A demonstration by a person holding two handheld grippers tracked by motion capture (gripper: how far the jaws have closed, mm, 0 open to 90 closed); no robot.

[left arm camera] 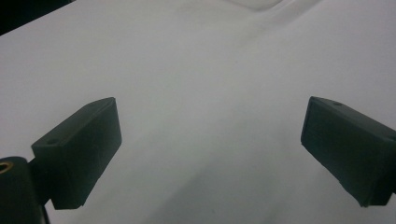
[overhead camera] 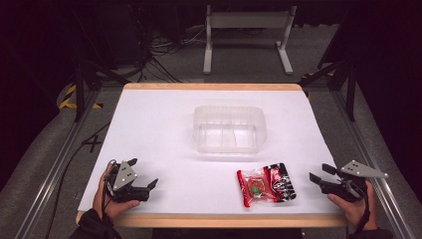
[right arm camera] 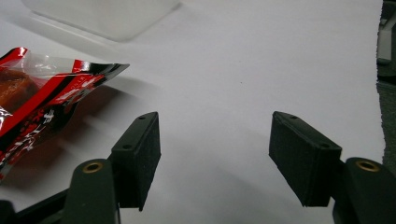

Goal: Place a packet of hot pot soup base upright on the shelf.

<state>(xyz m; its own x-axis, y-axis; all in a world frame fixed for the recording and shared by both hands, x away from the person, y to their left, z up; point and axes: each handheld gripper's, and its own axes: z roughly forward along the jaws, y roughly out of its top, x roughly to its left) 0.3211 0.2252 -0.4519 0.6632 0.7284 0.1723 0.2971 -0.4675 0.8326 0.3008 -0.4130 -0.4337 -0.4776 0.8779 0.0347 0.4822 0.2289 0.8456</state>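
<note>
A: Status on the left gripper [overhead camera: 144, 172]?
B: Near the desk [overhead camera: 159, 124] front-left corner, jaws spread wide, nothing between them.
A: Right gripper [overhead camera: 318, 173]?
B: Front-right edge, jaws also apart and empty, pointing toward the red-and-black snack packet [overhead camera: 265, 184].
A: Where is the packet?
B: Flat on the desk, front right of centre, just beside the right jaws. The clear plastic container [overhead camera: 229, 129] sits mid-desk behind it, apart from it.

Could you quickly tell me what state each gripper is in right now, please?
Left gripper: open, holding nothing, above the white table.
Right gripper: open, holding nothing, beside the red snack packet.
</note>
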